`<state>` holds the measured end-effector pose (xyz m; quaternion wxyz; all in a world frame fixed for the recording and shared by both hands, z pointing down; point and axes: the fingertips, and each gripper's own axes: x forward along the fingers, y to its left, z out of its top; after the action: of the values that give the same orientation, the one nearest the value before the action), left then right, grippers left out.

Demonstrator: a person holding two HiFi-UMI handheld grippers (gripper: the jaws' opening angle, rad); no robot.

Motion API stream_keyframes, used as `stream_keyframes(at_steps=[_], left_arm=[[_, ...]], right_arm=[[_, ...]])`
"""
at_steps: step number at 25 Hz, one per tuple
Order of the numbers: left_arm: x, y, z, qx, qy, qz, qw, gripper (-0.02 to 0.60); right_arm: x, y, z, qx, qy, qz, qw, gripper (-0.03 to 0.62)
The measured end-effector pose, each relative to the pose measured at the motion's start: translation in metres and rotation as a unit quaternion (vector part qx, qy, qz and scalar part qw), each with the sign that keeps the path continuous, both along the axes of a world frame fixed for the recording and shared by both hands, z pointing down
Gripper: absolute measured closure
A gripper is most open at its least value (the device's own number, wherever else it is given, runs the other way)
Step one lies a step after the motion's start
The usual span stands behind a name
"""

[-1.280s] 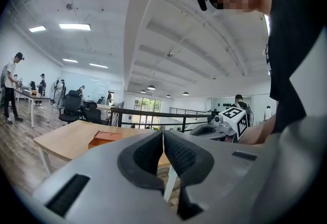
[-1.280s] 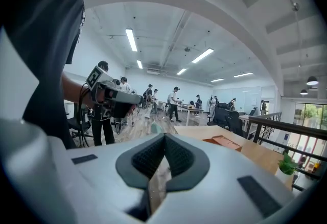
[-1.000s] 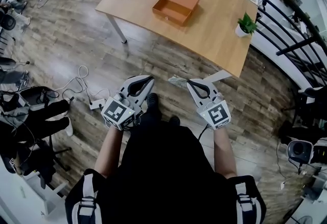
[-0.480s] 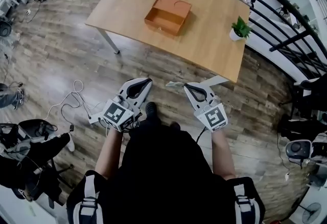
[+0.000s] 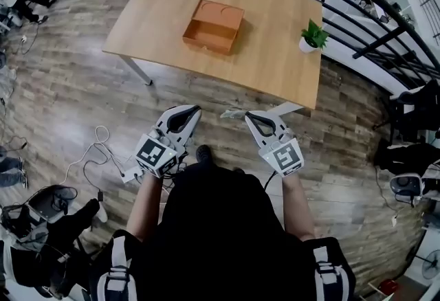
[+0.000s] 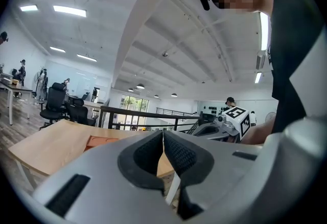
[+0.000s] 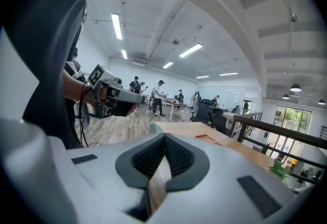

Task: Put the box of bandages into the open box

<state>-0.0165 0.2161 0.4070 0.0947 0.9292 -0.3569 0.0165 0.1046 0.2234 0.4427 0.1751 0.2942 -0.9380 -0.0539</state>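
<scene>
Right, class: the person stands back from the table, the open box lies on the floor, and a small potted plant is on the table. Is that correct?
Not quite. The open box lies on the table, not on the floor, as the head view shows. The rest holds: the person stands back from the table, and the small potted plant is on it.

Bandage box (image 5: 230, 114) gripped; orange box (image 5: 213, 27) open
</scene>
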Motion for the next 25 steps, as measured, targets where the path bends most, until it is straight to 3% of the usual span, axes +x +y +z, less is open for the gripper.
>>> stream_keyframes(at_steps=[5, 17, 25], left_arm=[[-0.011, -0.015, -0.002, 0.009, 0.002, 0.013, 0.9999, 0.552], [-0.063, -0.031, 0.006, 0.005, 0.005, -0.008, 0.9999, 0.552], [-0.082, -0.031, 0.004, 0.003, 0.017, -0.024, 0.9996, 0.552]], right_arm=[[-0.011, -0.013, 0.0, -0.01, -0.014, 0.024, 1.0, 0.569], [-0.062, -0.038, 0.006, 0.001, 0.008, -0.006, 1.0, 0.569], [-0.081, -0.043, 0.007, -0.018, -0.006, 0.001, 1.0, 0.569]])
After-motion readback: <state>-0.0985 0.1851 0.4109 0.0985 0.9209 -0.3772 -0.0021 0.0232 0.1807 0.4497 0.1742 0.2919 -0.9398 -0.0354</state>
